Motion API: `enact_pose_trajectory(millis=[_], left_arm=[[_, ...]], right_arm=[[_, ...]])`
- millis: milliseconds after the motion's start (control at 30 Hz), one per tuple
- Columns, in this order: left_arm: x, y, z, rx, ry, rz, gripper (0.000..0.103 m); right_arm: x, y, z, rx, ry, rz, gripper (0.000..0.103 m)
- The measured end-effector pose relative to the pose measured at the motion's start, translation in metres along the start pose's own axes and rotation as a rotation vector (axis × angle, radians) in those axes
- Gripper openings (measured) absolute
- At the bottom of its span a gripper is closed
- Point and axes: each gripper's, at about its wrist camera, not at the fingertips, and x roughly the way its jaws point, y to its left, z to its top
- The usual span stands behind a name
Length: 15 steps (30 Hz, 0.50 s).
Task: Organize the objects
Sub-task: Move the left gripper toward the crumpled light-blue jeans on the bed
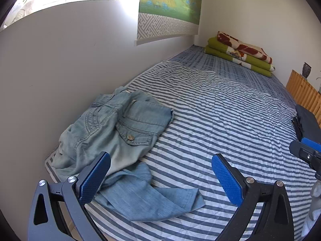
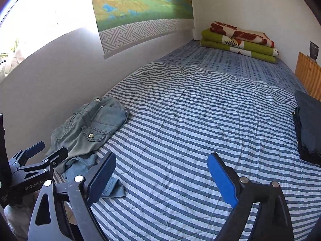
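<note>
Crumpled light-blue jeans (image 1: 120, 132) lie on the striped bed (image 1: 220, 110) near the left wall, one leg trailing toward the front edge. My left gripper (image 1: 160, 166) is open and empty, hovering just above the jeans' near leg. In the right wrist view the jeans (image 2: 90, 128) lie at the left, and my right gripper (image 2: 162, 166) is open and empty over bare striped bedding. The left gripper (image 2: 46, 152) shows there too, at the far left beside the jeans.
A folded dark garment (image 2: 309, 128) lies at the bed's right edge. Folded green and red blankets (image 1: 240, 54) are stacked at the far end. A wooden cabinet (image 1: 303, 92) with a vase stands at the right. A wall (image 1: 60, 70) runs along the left.
</note>
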Motion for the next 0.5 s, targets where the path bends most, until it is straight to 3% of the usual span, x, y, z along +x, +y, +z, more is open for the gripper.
enact_pose_trajectory(millis=[267,400,500], left_arm=[[0.058,0.073,0.028,-0.093,0.095,0.027,0.097],[0.092,0.084,0.040,-0.103,0.132,0.073,0.091],[0.097,0.077,0.046,-0.092,0.137,0.067,0.090]], right_arm=[[0.025,0.028,0.000,-0.024,0.046,0.018,0.087],[0.023,0.025,-0.007,-0.015,0.059,0.010,0.087],[0.019,0.013,-0.010,-0.004,0.074,-0.016,0.087]])
